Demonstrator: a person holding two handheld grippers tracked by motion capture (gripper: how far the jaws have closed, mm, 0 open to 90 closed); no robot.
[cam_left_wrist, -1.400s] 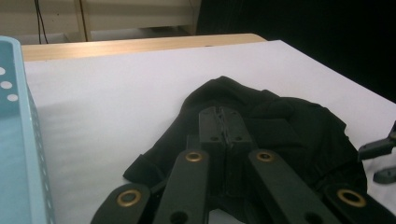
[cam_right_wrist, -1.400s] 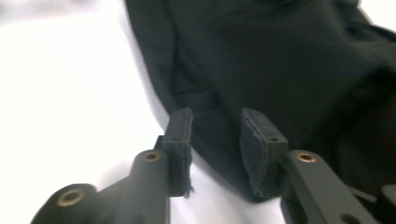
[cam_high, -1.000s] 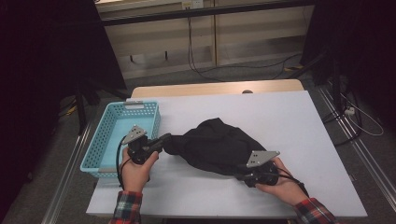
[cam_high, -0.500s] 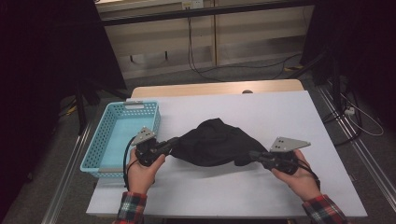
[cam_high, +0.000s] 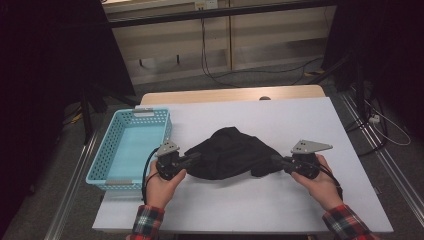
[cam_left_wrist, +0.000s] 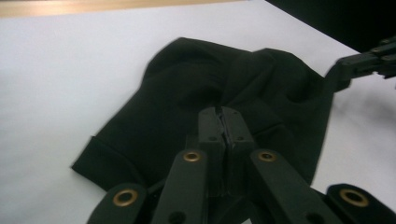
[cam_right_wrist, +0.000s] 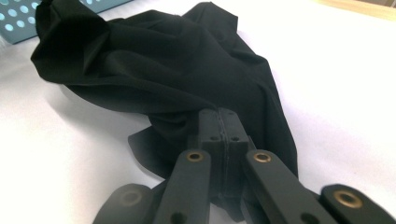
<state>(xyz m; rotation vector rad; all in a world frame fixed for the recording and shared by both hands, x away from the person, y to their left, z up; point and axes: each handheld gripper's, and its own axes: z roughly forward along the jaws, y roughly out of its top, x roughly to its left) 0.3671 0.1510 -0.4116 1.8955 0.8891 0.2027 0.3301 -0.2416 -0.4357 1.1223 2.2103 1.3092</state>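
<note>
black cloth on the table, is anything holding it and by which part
Yes: the left gripper is shut on the black cloth at its left edge, the right gripper on its right edge.

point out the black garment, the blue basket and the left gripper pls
black garment (cam_high: 227, 157): high view, middle of the bunched cloth.
blue basket (cam_high: 102, 152): high view, left wall.
left gripper (cam_high: 196, 157): high view, jaw tips, shut on the garment's left edge.

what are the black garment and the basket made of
Garment: looks like a soft, thin knit or jersey fabric with a matte finish; it drapes in loose folds and shows a stitched hem. Basket: seemingly moulded plastic, light blue and slightly glossy, with perforated walls and cut-out handles.
</note>
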